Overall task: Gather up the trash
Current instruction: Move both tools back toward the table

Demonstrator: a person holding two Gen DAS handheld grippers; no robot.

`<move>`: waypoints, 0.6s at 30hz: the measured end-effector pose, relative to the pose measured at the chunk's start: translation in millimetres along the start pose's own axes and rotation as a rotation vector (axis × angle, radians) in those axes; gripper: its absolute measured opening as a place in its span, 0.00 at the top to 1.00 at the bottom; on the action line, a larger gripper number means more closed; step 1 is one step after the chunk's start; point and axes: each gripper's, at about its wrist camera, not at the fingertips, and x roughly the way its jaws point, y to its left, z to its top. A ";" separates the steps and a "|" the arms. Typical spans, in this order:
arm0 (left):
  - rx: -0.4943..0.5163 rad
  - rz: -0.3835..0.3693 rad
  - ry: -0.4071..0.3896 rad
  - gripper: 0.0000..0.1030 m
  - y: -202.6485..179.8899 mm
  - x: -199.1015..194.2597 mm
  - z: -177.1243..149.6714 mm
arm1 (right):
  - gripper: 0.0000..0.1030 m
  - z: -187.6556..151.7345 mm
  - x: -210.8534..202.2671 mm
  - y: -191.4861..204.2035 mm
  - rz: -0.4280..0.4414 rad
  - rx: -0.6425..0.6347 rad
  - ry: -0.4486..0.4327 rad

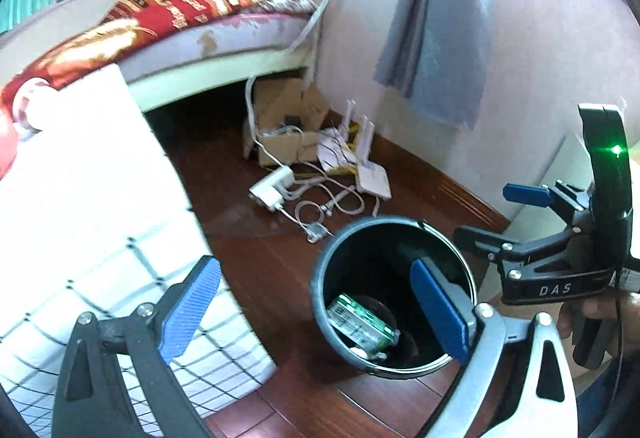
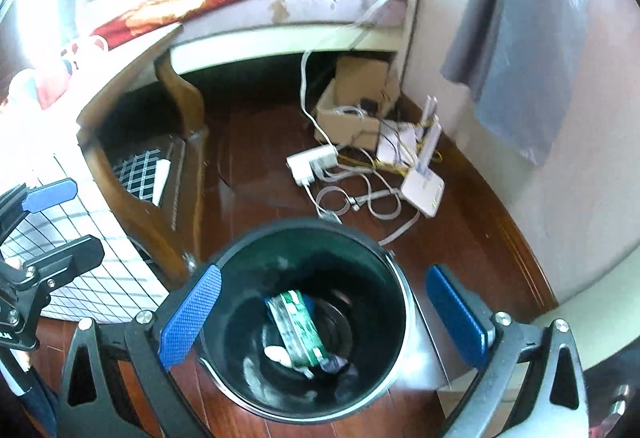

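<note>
I had two grippers, my left gripper (image 1: 316, 312) and right gripper (image 2: 324, 312), both wide open and holding nothing, above one bin (image 2: 394, 270) with one green packet (image 2: 298, 326) inside.

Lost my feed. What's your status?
Both grippers, left and right, open, empty. Green packet in bin. Nothing blocking the bin.
</note>
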 end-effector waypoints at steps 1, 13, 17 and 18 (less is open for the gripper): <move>-0.009 0.009 -0.014 0.06 5.1 -6.6 2.4 | 0.00 3.1 -3.2 4.3 0.007 -0.006 -0.010; -0.082 0.169 -0.124 0.02 70.8 -69.7 2.9 | 0.00 57.2 -34.5 84.8 0.144 -0.084 -0.169; -0.122 0.222 -0.152 0.02 99.7 -93.8 -9.4 | 0.00 65.1 -38.5 121.0 0.166 -0.152 -0.213; -0.138 0.247 -0.160 0.03 110.3 -101.0 -13.9 | 0.00 68.4 -37.9 131.9 0.189 -0.165 -0.210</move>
